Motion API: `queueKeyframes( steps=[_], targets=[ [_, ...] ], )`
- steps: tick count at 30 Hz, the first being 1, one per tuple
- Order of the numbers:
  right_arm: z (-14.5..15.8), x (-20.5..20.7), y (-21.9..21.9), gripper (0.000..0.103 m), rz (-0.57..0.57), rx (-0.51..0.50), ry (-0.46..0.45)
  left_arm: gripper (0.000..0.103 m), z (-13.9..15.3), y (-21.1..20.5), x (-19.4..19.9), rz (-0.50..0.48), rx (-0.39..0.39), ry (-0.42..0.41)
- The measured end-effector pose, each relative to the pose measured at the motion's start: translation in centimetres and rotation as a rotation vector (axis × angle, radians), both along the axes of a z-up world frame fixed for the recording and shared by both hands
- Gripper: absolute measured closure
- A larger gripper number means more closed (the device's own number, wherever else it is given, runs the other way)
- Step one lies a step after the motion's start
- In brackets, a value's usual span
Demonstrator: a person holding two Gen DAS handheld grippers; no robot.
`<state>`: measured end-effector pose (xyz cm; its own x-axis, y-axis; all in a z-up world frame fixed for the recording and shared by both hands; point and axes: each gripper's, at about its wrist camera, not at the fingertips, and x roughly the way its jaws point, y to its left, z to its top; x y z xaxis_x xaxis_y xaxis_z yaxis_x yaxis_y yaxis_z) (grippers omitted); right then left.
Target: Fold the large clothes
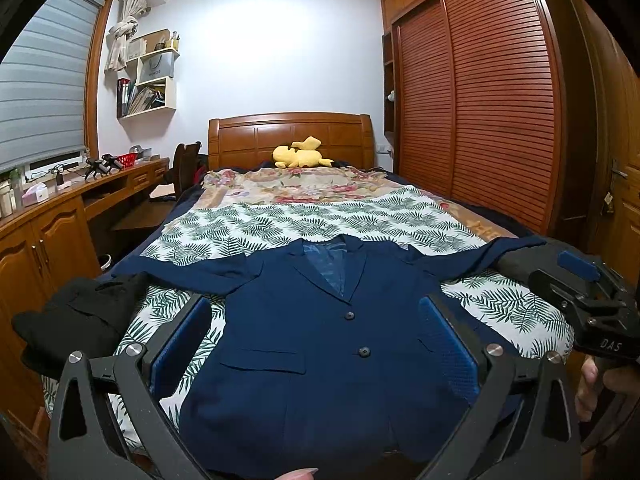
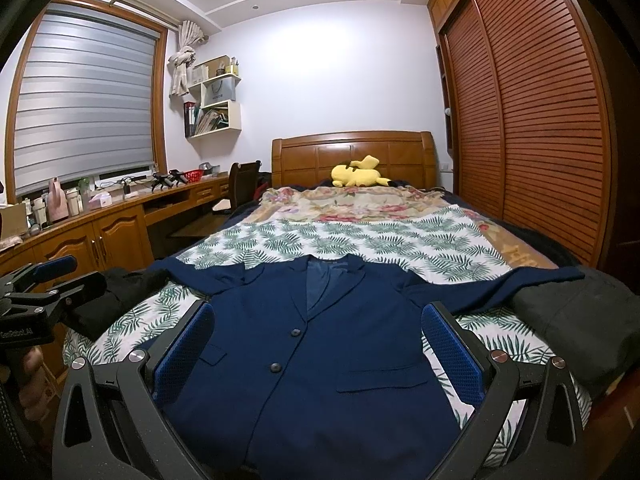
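Note:
A navy blue blazer (image 1: pixel 316 344) (image 2: pixel 320 352) lies flat and face up on the bed, buttoned, sleeves spread to both sides. My left gripper (image 1: pixel 316 320) hovers open above its lower front, blue pads wide apart, nothing held. My right gripper (image 2: pixel 318 328) is likewise open over the blazer's front. Each gripper shows in the other's view: the right one (image 1: pixel 588 280) at the far right, the left one (image 2: pixel 44 280) at the far left, both held by a hand.
The bed carries a leaf-print sheet (image 1: pixel 320 216) and a floral blanket (image 1: pixel 296 184), with a yellow plush toy (image 1: pixel 300 154) at the headboard. Black garments lie at the bed's left (image 1: pixel 76 316) and right (image 2: pixel 580 320) edges. A wooden desk (image 1: pixel 60 200) runs left; a slatted wardrobe (image 1: pixel 472 100) stands right.

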<state>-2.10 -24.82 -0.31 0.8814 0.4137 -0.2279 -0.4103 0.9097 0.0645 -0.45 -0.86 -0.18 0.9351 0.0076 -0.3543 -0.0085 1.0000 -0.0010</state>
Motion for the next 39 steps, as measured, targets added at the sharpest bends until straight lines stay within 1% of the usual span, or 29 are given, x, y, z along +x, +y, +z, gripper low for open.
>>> queueKeyframes(
  steps=[21, 25, 31, 39],
  targets=[
    [-0.1, 0.0, -0.2, 0.000, 0.005, 0.002, 0.009, 0.000, -0.3, 0.3, 0.3, -0.003, -0.007, 0.005],
    [-0.3, 0.5, 0.1, 0.000, 0.015, -0.005, 0.023, 0.000, -1.2, 0.9, 1.0, -0.003, -0.017, 0.021],
    [-1.0, 2.2, 1.0, 0.000, 0.044, -0.025, 0.056, 0.000, -3.0, 2.0, 2.1, 0.003, -0.033, 0.064],
    [-0.7, 4.7, 2.2, 0.000, 0.076, -0.042, 0.059, 0.000, -4.7, 3.6, 3.4, 0.021, -0.043, 0.113]
  ],
)
